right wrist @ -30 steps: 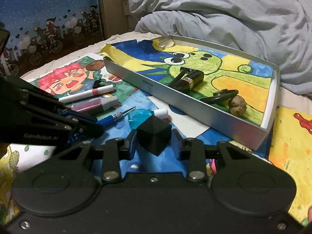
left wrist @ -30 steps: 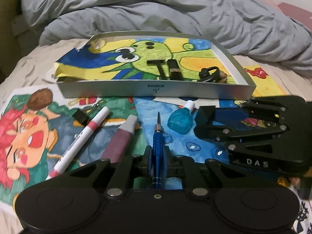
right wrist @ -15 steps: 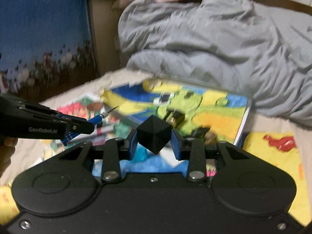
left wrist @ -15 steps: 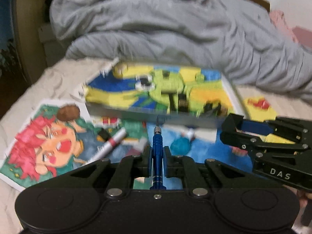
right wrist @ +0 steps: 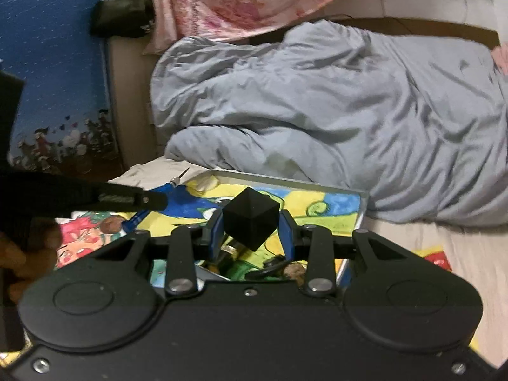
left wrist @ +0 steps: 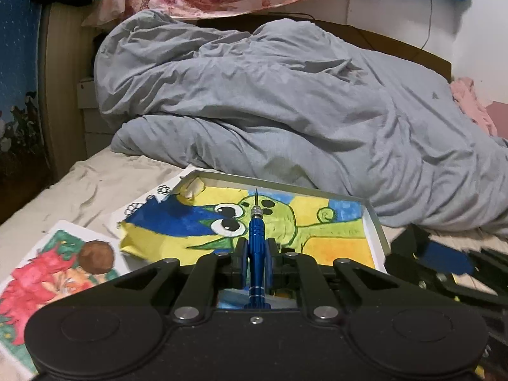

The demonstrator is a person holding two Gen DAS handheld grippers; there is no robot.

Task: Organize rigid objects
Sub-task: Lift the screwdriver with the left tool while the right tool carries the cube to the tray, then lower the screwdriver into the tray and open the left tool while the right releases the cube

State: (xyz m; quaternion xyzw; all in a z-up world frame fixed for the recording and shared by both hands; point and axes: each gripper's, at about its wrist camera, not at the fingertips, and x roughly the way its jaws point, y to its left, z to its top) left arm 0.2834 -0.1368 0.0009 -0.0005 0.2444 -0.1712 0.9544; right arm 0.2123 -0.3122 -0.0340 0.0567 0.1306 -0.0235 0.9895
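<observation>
My left gripper is shut on a blue precision screwdriver, whose tip points forward over the shallow grey tray lined with a green cartoon drawing. My right gripper is shut on a black cube, held corner-up above the same tray. The left gripper with the screwdriver shows at the left of the right wrist view. The right gripper shows at the right edge of the left wrist view. Dark items and a brown nut lie in the tray, partly hidden by my right gripper.
A crumpled grey duvet lies just behind the tray. Coloured drawings cover the beige sheet at the left, one bearing a brown nut. A bed frame and blue patterned wall stand at the far left.
Both grippers have risen and tilted up with their objects. The loose items on the drawings have dropped out of view and the tray now sits directly beneath the fingertips.
</observation>
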